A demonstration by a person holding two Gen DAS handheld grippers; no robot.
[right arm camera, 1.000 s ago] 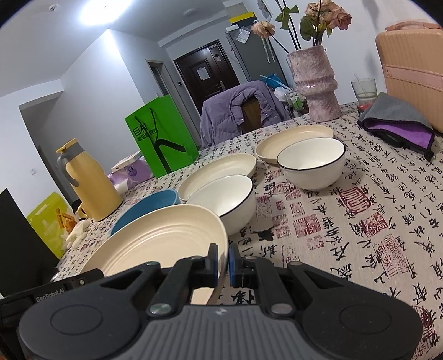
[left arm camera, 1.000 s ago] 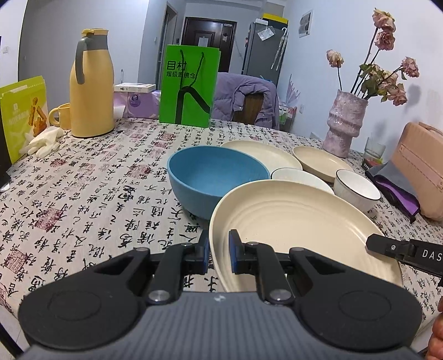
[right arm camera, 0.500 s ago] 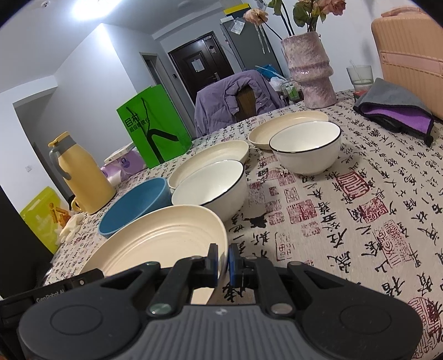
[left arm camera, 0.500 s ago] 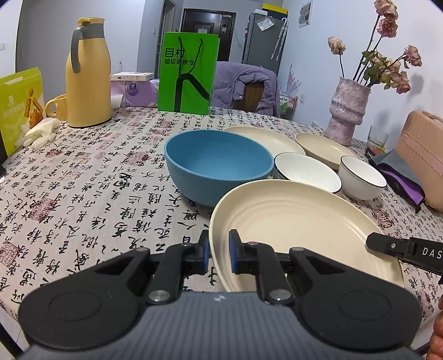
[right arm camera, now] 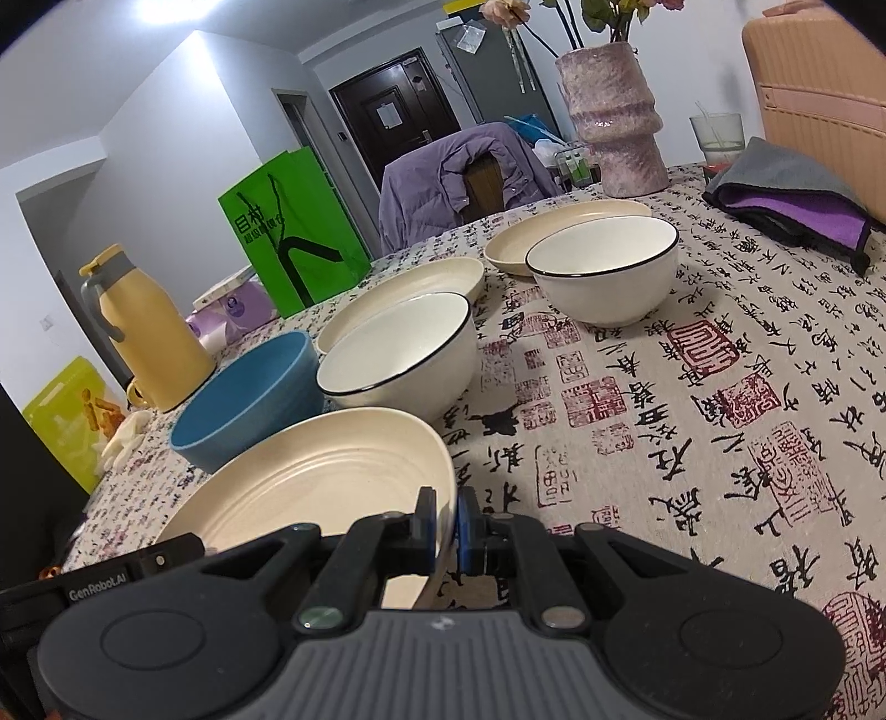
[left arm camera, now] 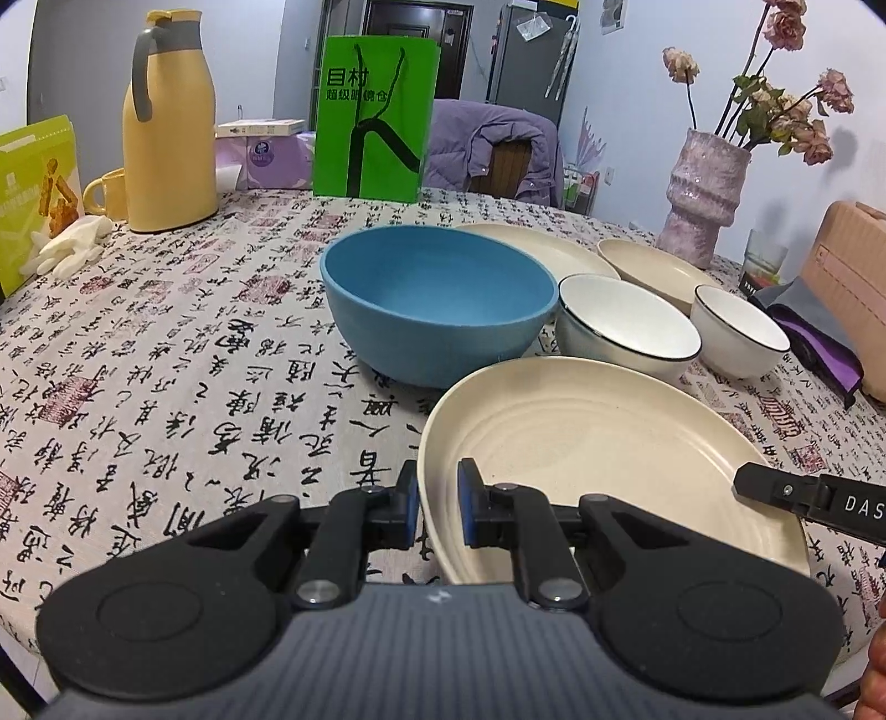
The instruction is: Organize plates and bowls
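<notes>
Both tools, left (left arm camera: pixel 437 507) and right (right arm camera: pixel 446 523), clamp one cream plate (left arm camera: pixel 598 459); blue bowl (left arm camera: pixel 437 310), white bowls, other plates unstacked.

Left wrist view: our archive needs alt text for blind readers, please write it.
The left gripper clamps the near rim of a large cream plate, whose far edge the right gripper holds, above a calligraphy tablecloth. Behind stand a blue bowl and two white bowls.

Home dining rm; fridge (left arm camera: pixel 531 52), tablecloth (left arm camera: pixel 166 354)
</notes>
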